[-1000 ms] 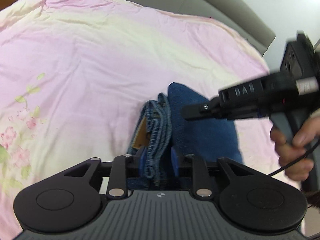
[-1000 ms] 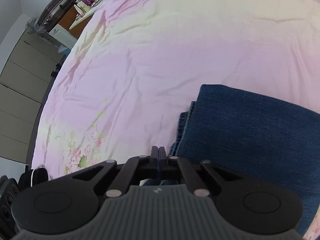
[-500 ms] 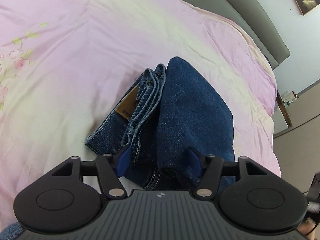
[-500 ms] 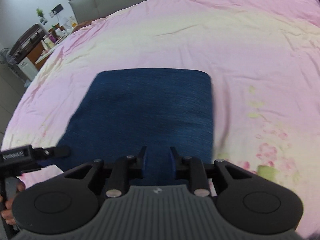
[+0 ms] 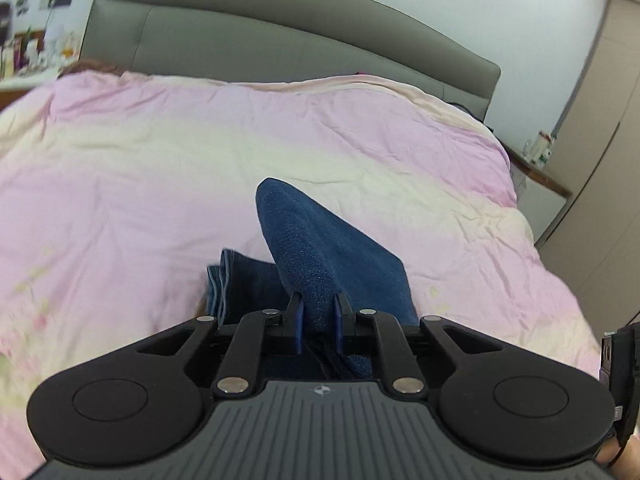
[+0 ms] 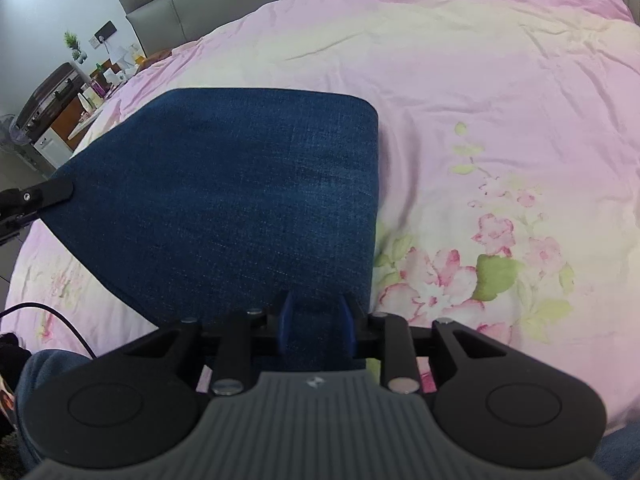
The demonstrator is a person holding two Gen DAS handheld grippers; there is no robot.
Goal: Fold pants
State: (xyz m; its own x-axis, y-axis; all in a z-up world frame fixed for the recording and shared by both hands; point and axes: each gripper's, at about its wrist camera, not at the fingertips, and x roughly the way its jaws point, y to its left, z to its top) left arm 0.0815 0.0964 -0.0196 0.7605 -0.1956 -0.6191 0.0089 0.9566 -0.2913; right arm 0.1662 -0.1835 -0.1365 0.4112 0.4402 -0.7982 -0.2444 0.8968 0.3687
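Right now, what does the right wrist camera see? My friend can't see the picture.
The right gripper has folded blue jeans between its opening jaws, on a pink flowered bed cover. The left gripper reaches the jeans' far left corner. A grey headboard is behind.

Ahead of me a pink and cream duvet (image 5: 168, 168) covers the bed, its flower print (image 6: 448, 276) at my three o'clock. A grey headboard (image 5: 280, 40) rises at twelve. A cluttered side cabinet (image 6: 68, 112) stands at ten.
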